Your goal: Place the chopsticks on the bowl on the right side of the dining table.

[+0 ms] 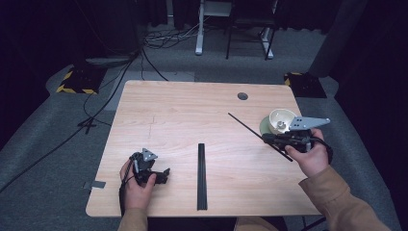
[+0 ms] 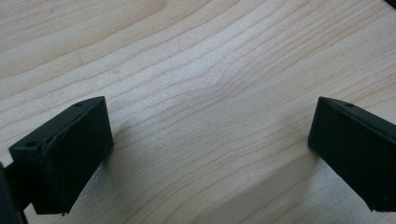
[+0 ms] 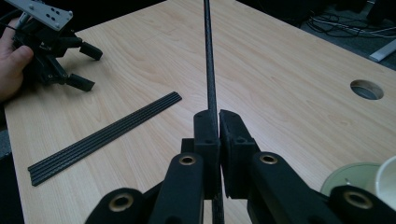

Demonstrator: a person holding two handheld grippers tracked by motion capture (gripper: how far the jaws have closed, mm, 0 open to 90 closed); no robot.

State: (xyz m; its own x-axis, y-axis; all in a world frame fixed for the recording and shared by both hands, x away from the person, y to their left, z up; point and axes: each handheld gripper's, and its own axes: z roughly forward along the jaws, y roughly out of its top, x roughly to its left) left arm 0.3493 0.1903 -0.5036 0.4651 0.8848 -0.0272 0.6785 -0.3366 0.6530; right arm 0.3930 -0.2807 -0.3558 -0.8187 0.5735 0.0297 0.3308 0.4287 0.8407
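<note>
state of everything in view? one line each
right tool: shut on the thin black rod
thin black rod: clamped, lifted clear of the table
left tool: open, nothing between its jaws, low over the wood
bundle of black rods: lying flat on the table
white cup: upright on its green saucer

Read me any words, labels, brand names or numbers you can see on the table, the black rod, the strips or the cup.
None can be read: the table, black rod, bundle of black strips and cup carry no legible text, label or number.
</note>
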